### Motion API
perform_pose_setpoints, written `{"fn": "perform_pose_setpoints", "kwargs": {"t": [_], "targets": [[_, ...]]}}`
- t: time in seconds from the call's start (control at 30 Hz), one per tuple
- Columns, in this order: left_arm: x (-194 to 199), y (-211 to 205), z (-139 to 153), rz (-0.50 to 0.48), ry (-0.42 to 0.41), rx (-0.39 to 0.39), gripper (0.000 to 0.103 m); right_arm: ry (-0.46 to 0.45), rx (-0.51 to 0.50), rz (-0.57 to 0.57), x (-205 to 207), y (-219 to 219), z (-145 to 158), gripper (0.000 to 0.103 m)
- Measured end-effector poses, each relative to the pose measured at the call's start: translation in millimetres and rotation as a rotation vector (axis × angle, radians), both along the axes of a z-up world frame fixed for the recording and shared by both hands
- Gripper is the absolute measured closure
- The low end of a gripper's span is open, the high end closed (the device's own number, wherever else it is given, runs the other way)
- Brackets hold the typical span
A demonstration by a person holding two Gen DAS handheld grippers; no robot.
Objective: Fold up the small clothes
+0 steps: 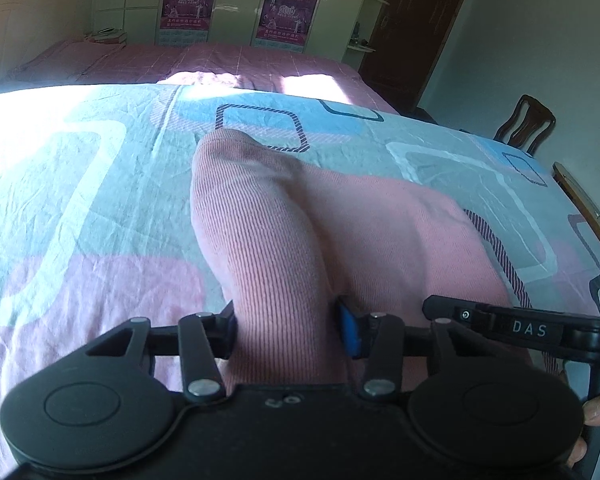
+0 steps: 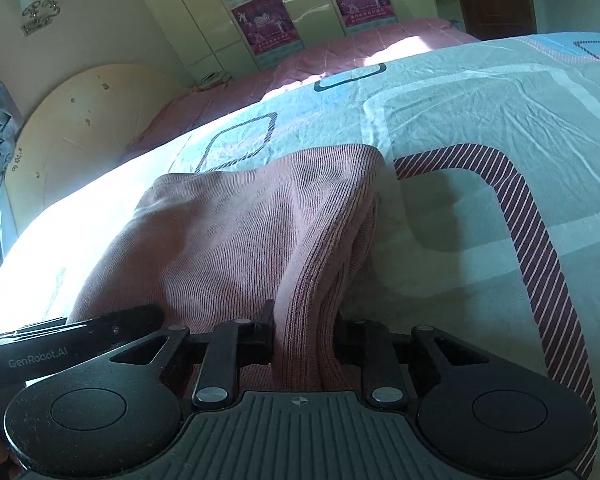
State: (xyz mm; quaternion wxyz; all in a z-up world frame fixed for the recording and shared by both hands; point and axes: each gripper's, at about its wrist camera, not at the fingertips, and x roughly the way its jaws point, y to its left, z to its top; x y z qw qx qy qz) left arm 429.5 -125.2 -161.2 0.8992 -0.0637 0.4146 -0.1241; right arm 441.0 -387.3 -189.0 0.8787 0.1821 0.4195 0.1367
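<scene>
One pink ribbed garment (image 1: 260, 220) is lying on the bed. Two grippers are showing: the left gripper (image 1: 288, 330) and the right gripper (image 2: 304, 336), each one gripping a fold of that garment. One patterned sheet (image 1: 80, 168) is covering the near surface, and one pink quilt (image 1: 240, 62) is lying beyond it. Two purple posters (image 1: 188, 2) are hanging on the cupboard doors. One wooden chair (image 1: 526, 124) is standing at the right. One twin-shade wall lamp (image 2: 38, 8) is hanging on the wall.

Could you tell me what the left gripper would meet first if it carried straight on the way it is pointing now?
The left gripper is already shut on the pink ribbed garment, so it would push further into that fabric first, and probably the patterned bedsheet beneath it soon after; depth is hard to judge.
</scene>
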Motion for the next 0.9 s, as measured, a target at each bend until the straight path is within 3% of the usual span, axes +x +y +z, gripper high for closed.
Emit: {"fn": "perform_pose_setpoints", "kwargs": {"t": [0.23,0.57,0.9], "targets": [[-4,-1,12,-0.005,-0.023,0.018,0.072,-0.006,0.031,-0.017,-6,-1,11,0.082],[-12,2,31,-0.022,-0.056,0.017,0.075,-0.052,0.099,-0.009,-19,4,36,0.083],[-27,46,58,-0.007,-0.086,0.034,0.075,-0.077,0.153,0.015,-29,49,62,0.083]]}}
